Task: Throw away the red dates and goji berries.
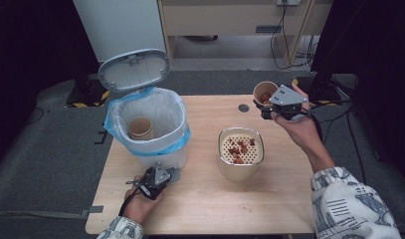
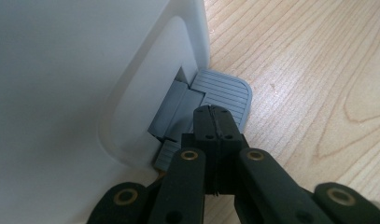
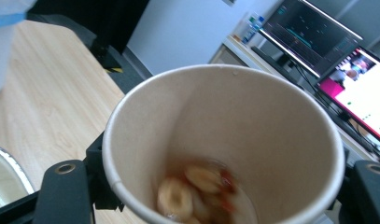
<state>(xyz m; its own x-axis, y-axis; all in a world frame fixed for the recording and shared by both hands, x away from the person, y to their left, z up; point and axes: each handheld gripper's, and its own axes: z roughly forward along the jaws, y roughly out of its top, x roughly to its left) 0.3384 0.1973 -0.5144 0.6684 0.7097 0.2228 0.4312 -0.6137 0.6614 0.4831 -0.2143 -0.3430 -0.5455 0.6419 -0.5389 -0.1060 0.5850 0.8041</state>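
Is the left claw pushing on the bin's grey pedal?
Touching. In the left gripper view, the shut left claw rests its tips right on the ribbed grey pedal at the foot of the white bin, with no gap.

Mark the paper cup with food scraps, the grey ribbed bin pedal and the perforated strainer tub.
Paper cup with food scraps (image 3: 253,140), right gripper view, inner wall.
Grey ribbed bin pedal (image 2: 227,93), left gripper view, ribbed top.
Perforated strainer tub (image 1: 241,172), high view, outer wall.
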